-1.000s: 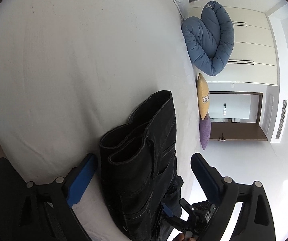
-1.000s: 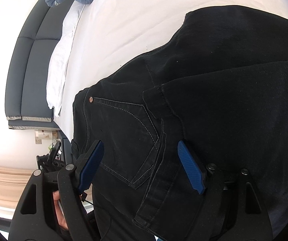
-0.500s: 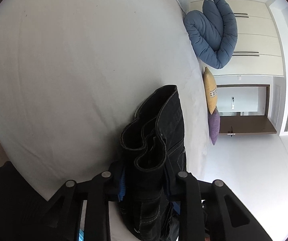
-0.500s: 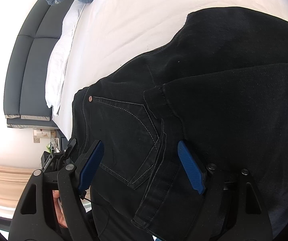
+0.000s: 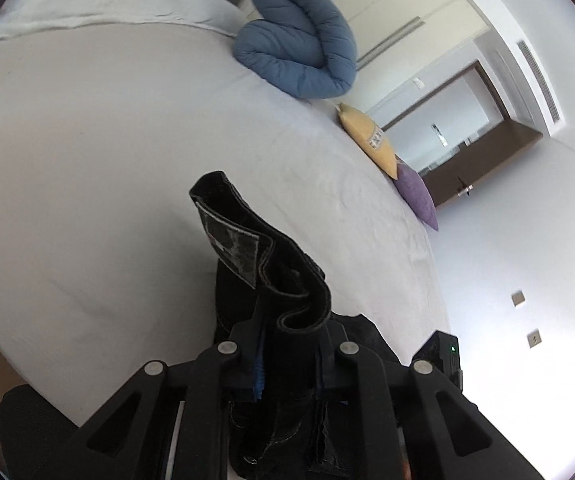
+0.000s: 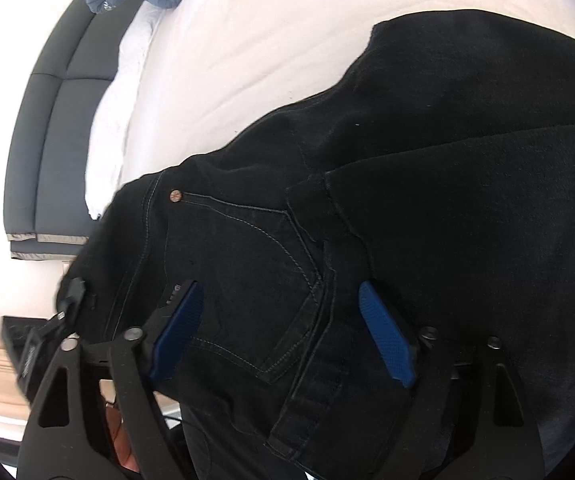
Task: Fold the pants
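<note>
The black pants lie folded on a white bed, pocket side up in the right wrist view. My left gripper is shut on the bunched waistband of the pants and holds it raised off the bed. My right gripper is open; its blue pads straddle the back pocket and waistband close above the cloth. Whether the pads touch the cloth is unclear.
A rolled blue duvet, a yellow pillow and a purple pillow lie along the bed's far edge. A dark headboard stands beyond the bed. A doorway shows at the right.
My left gripper closed on the waistband of the pants and has lifted and turned with it. My right gripper stayed open over the pocket and barely moved.
</note>
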A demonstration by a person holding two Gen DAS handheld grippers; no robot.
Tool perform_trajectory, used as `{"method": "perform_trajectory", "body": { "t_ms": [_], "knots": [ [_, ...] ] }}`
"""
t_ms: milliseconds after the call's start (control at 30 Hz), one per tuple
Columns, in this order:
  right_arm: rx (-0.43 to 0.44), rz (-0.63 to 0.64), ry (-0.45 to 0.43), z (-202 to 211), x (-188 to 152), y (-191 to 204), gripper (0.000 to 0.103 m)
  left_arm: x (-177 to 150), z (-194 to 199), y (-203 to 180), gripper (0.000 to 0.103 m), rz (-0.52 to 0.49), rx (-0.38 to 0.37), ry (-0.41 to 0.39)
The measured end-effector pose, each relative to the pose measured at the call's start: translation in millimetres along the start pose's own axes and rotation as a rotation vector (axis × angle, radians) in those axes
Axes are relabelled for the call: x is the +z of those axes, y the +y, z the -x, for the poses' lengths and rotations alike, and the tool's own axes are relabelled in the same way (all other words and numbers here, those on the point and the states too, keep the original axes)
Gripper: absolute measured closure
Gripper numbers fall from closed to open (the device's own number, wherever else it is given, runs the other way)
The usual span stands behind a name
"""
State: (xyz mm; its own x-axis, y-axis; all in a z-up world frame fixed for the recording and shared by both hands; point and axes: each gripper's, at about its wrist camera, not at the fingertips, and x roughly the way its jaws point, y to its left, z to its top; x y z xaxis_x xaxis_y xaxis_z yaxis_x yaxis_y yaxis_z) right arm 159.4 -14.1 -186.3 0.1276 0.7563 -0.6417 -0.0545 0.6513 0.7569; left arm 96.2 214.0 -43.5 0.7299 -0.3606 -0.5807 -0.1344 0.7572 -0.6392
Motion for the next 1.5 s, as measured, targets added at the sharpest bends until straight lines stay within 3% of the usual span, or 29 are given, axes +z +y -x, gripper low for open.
{"method": "perform_trajectory", "body": {
  "t_ms": [167,433,533,700,767,900,1000,1100,1133,1267,1500],
  "knots": [
    [0.186,-0.124,-0.023,30.4,7.7,-16.3,0.014,-27.0,-15.0,-63.4,0.086,-0.185,-0.005,0.041],
    [0.289,0.018,-0.049,99.1,21.1,0.5,0.014,-91.2,-56.2,-128.1,0.086,-0.417,0.042,0.133],
    [0.273,0.044,-0.047,105.4,20.3,1.1,0.014,-112.4,-65.7,-140.8,0.086,-0.494,0.073,0.163],
    [0.145,0.117,-0.057,108.9,12.4,2.2,0.017,-140.4,-72.9,-160.1,0.086,-0.635,0.149,0.178],
    [0.139,0.161,-0.059,116.3,10.4,1.7,0.023,-147.4,-75.6,-164.2,0.086,-0.667,0.172,0.184],
    [0.149,0.173,-0.05,121.4,5.5,4.4,0.023,-155.8,-82.7,-169.4,0.086,-0.703,0.187,0.195],
    [0.099,0.211,-0.048,117.4,11.1,7.1,0.025,-163.0,-85.8,-174.6,0.086,-0.729,0.19,0.201],
    [0.023,0.246,-0.027,121.2,18.5,2.3,0.076,-168.7,-90.5,-180.2,0.086,-0.756,0.196,0.207],
    [0.004,0.254,-0.04,130.4,21.6,-3.4,0.082,-170.0,-91.1,-181.5,0.086,-0.763,0.194,0.209],
    [-0.024,0.269,-0.112,143.2,4.3,-12.2,0.089,-182.6,-93.8,-192.0,0.086,-0.798,0.167,0.231],
    [-0.009,0.132,-0.177,177.3,-9.9,-87.3,0.09,-217.8,-118.9,-222.6,0.086,-0.892,0.102,0.308]
  ]
}}
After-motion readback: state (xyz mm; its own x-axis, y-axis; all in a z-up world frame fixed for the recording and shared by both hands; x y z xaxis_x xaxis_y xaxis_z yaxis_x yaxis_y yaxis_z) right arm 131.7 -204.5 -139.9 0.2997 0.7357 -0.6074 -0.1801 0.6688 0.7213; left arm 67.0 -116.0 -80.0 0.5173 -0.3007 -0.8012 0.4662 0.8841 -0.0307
